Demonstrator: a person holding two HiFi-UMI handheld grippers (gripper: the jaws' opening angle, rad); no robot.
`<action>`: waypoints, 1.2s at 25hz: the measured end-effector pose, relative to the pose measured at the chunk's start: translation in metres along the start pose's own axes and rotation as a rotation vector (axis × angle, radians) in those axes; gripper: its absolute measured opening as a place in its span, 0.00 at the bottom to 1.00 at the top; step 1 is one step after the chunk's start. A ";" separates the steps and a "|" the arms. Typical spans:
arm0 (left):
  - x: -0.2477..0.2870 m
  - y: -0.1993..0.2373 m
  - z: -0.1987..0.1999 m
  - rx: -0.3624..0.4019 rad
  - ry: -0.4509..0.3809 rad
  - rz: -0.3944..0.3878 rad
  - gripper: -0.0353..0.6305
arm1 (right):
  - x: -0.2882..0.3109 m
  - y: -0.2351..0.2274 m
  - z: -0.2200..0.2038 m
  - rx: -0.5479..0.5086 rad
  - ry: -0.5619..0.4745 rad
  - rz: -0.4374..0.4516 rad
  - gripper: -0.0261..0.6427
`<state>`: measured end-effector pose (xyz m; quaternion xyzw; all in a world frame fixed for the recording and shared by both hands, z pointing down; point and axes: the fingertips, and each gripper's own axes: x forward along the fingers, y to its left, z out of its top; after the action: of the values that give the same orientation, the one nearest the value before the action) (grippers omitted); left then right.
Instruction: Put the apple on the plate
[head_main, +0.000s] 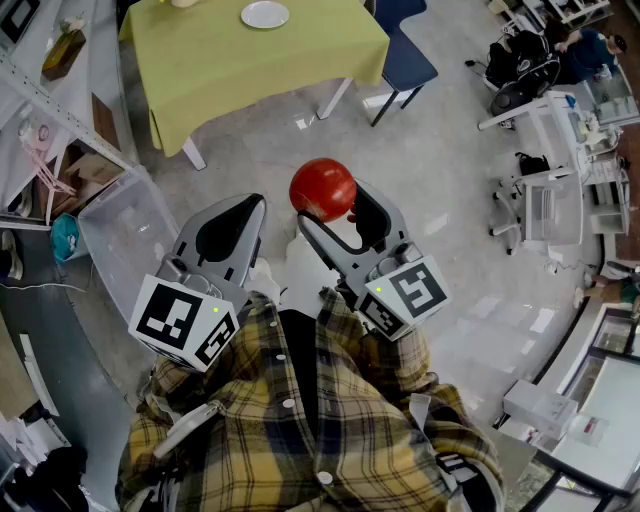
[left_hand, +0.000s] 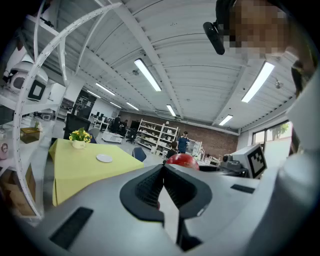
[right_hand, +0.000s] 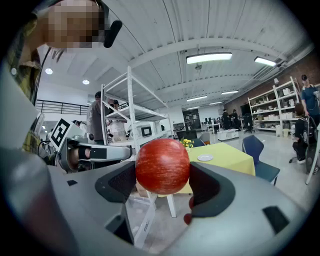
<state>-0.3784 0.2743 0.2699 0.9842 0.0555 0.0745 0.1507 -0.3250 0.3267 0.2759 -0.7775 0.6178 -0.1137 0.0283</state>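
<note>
The right tongs (head_main: 332, 208) are gripping the apple (head_main: 322, 188) above the floor, well apart from the plate (head_main: 265, 14) on the table (head_main: 210, 60). The left tongs (head_main: 243, 215) are sitting closed, empty. Pickup is looking done; carrying and placing are remaining.

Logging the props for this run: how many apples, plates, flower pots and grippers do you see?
apple: 1
plate: 1
flower pot: 1
grippers: 2, left gripper and right gripper
total: 5

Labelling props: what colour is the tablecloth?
Yellow-green; the tablecloth shows best in the head view.
</note>
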 end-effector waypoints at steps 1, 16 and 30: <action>0.002 -0.001 0.001 0.001 -0.002 0.001 0.06 | -0.002 -0.004 -0.003 -0.010 0.020 -0.006 0.53; 0.046 0.004 0.005 0.012 0.006 0.035 0.06 | 0.000 -0.056 -0.002 -0.013 0.046 -0.021 0.53; 0.140 0.049 0.035 0.016 -0.027 0.117 0.06 | 0.063 -0.146 0.029 -0.021 0.041 0.068 0.53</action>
<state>-0.2313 0.2360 0.2699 0.9878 -0.0035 0.0697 0.1391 -0.1661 0.2973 0.2836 -0.7537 0.6456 -0.1224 0.0114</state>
